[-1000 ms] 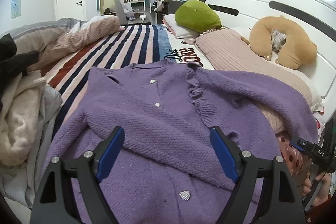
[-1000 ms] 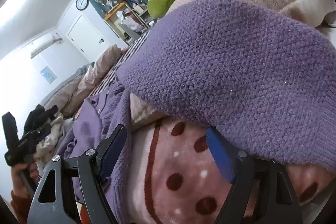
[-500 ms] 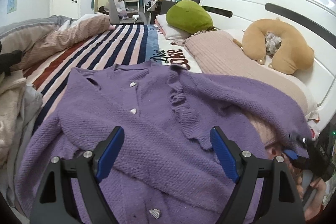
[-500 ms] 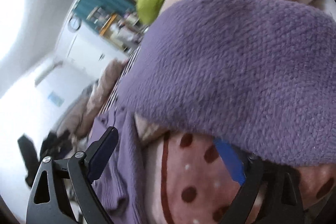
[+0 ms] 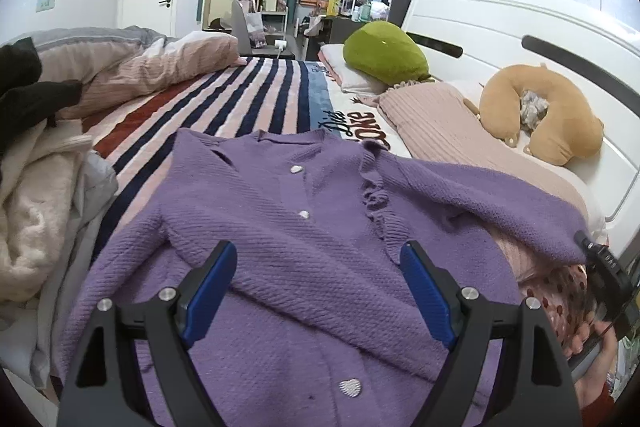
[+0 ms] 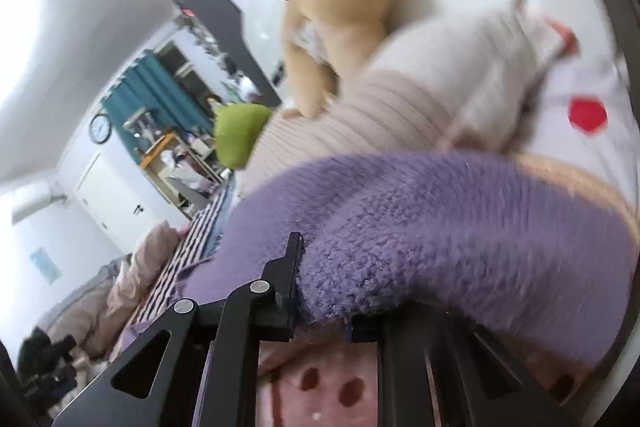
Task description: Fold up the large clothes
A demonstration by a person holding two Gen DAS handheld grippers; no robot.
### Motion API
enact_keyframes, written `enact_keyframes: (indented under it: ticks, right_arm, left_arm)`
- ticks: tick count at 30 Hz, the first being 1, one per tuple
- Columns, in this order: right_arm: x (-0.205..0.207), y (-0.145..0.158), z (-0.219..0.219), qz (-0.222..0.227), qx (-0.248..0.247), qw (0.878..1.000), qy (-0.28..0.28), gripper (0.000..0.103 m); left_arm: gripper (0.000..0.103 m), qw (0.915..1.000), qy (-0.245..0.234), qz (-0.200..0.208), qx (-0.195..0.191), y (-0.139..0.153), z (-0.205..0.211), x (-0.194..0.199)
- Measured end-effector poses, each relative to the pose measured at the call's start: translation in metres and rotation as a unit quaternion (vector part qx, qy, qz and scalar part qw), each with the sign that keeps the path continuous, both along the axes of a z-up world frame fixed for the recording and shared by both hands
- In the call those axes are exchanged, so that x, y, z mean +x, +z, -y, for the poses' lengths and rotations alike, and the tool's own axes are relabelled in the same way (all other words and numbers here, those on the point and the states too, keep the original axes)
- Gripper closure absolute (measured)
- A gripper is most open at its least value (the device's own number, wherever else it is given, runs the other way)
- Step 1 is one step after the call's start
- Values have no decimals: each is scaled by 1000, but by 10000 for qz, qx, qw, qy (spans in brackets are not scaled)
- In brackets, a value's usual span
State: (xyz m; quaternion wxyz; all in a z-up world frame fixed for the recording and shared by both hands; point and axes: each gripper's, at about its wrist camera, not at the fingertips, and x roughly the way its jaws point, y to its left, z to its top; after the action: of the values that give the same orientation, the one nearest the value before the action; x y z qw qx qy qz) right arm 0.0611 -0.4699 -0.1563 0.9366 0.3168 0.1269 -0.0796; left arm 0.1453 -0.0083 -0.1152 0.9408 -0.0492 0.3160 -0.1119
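A purple knit cardigan [image 5: 304, 247] with white heart buttons lies front-up on the striped bed, its left sleeve folded across the chest. Its right sleeve [image 5: 500, 195] stretches right over a pink pillow. My left gripper [image 5: 316, 287] is open and empty, hovering above the cardigan's lower front. My right gripper [image 6: 320, 287] is shut on the end of that sleeve [image 6: 440, 235]; the knit bunches between the jaws and hides the right finger. The right gripper's body also shows at the right edge of the left wrist view [image 5: 604, 275].
A ribbed pink pillow [image 5: 448, 131], a tan neck pillow [image 5: 548, 123] and a green plush [image 5: 384, 55] lie along the white headboard [image 5: 500, 27]. A heap of clothes and bedding [image 5: 36, 187] is at the left. A spotted pink cloth [image 6: 328, 383] lies under the sleeve.
My right gripper has closed on the sleeve end and tilted upward. My left gripper has drifted slightly over the cardigan and stays open.
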Motion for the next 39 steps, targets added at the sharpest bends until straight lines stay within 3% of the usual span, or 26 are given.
enact_keyframes:
  ticks: [4, 8, 13, 18, 23, 26, 28, 33, 35, 39]
  right_arm:
    - [8, 30, -20, 432, -301, 9974, 496, 94]
    - [23, 60, -58, 853, -632, 9869, 1213, 94]
    - [38, 86, -146, 1090, -1299, 9519, 2551, 94]
    - [64, 58, -250, 428, -1383, 8980, 4156, 94]
    - [87, -15, -340, -1206, -1884, 8272, 5154, 92]
    - [91, -49, -354, -1776, -1877, 8102, 5261, 82]
    - [90, -50, -353, -1771, -1723, 8118, 5291, 80]
    - [77, -31, -339, -1541, -1573, 8136, 5381, 43]
    - [68, -17, -322, -1386, -1678, 8249, 5217, 32]
    - [62, -6, -282, -1497, -1402, 8574, 4720, 26]
  left_arm:
    - [22, 9999, 65, 66, -83, 0, -26, -7]
    - [22, 9997, 55, 199, -119, 0, -52, -21]
    - [18, 9992, 136, 343, -146, 0, -89, -35]
    - [18, 9985, 302, 369, -252, -5, -125, -49]
    - [18, 9981, 380, 343, -351, -13, -146, -63]
    - [18, 9977, 450, 337, -378, -15, -156, -71]
    - [18, 9975, 484, 327, -385, -16, -159, -73]
    - [18, 9976, 468, 347, -376, -12, -153, -74]
    - [17, 9977, 416, 349, -404, -11, -149, -73]
    - [17, 9977, 416, 284, -463, -10, -139, -66]
